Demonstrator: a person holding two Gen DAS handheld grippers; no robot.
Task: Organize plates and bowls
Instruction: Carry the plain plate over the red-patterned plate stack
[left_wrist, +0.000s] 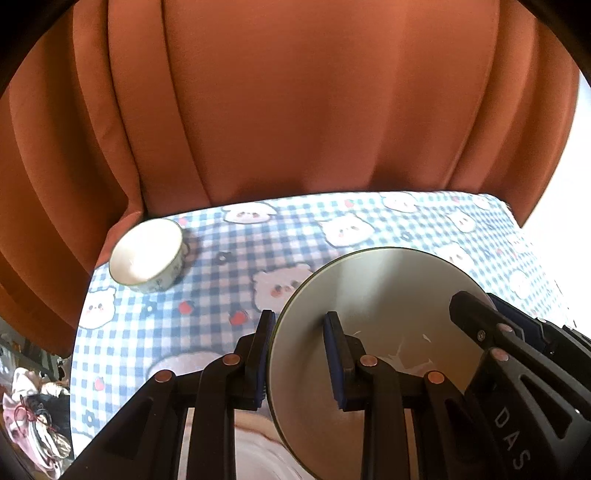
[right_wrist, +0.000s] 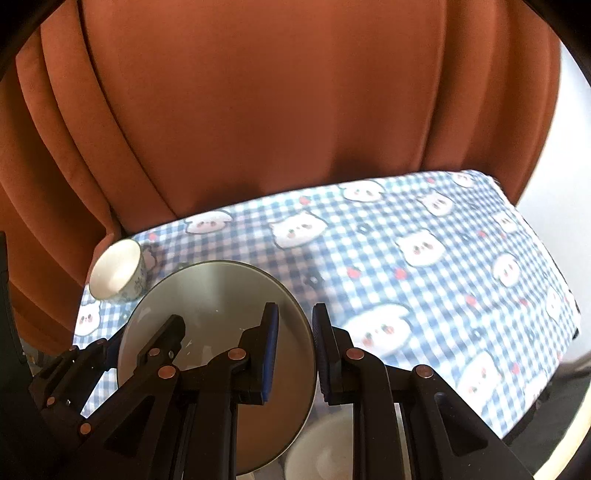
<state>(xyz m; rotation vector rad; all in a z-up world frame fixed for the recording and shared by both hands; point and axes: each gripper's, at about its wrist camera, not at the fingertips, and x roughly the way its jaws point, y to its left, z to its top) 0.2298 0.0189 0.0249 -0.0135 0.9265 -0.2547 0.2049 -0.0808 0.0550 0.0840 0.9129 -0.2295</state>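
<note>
A: Why are both grippers on the one plate (left_wrist: 373, 295)?

B: Judging by the hold, it's being carried level above the worktop (left_wrist: 229, 236). The left gripper (left_wrist: 299, 334) straddles the plate's left rim, one finger outside and one on the inner face, closed down to the rim's thickness. The right gripper (right_wrist: 295, 325) does the same on the opposite rim. Two holds probably keep a wide, smooth dish from tipping.

A: Where does it sit in the frames?

B: Lower right in the left wrist view, lower left in the right wrist view, with each gripper visible across it from the other camera.

A: And the bowl (left_wrist: 147, 254)?

B: Left of centre in the left view, at the worktop's far edge against the curtain (left_wrist: 295, 110), untouched and well apart from the plate.

A: Anything unclear?

B: A white dish (right_wrist: 325, 450) shows at the bottom of the right view, cut off and partly hidden by the plate; I can't tell its type. The plate's near edge runs behind the linkages.
</note>
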